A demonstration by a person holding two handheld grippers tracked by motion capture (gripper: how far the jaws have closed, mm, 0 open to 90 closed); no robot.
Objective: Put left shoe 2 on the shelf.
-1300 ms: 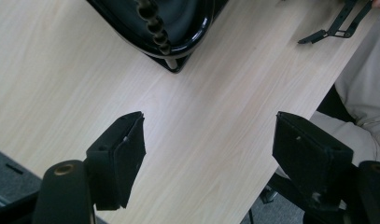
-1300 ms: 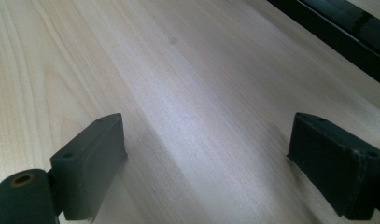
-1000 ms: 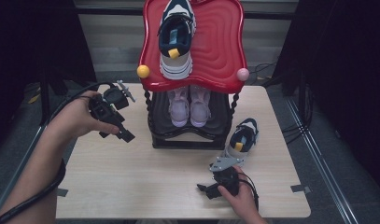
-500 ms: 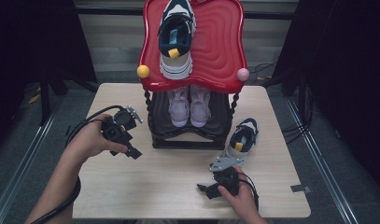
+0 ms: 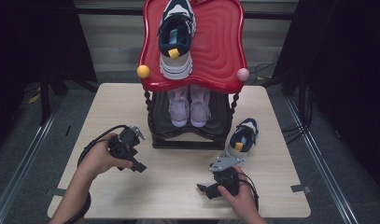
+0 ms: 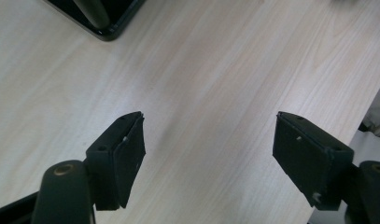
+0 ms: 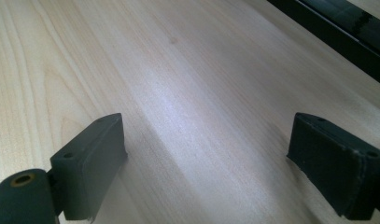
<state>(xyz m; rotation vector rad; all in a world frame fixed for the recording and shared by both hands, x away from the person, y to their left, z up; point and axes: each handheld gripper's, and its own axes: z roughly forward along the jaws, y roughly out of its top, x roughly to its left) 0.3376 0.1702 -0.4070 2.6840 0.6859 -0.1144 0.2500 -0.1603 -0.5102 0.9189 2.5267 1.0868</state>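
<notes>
A two-tier stand with a red wavy top (image 5: 215, 42) stands at the back middle of the table. A navy and white sneaker (image 5: 176, 37) lies on the red top. A pair of pale pink shoes (image 5: 190, 105) sits on the black lower shelf. A second navy and white sneaker (image 5: 241, 137) rests on the table right of the stand. My left gripper (image 5: 135, 164) (image 6: 208, 128) hangs low over the wood left of the stand, open and empty. My right gripper (image 5: 204, 190) (image 7: 206, 128) lies near the front edge, open, nothing between its jaws.
The light wooden table (image 5: 178, 186) has bare wood between the two grippers. The stand's black base (image 6: 103, 23) (image 7: 337, 28) lies close ahead of both. A yellow ball (image 5: 143, 71) and a pink ball (image 5: 242, 74) sit on the red top's front corners. Dark floor surrounds the table.
My left hand has come down from beside the stand's upper posts to low over the table and nearer the front. Its jaws stay equally wide. The right hand has not moved.
</notes>
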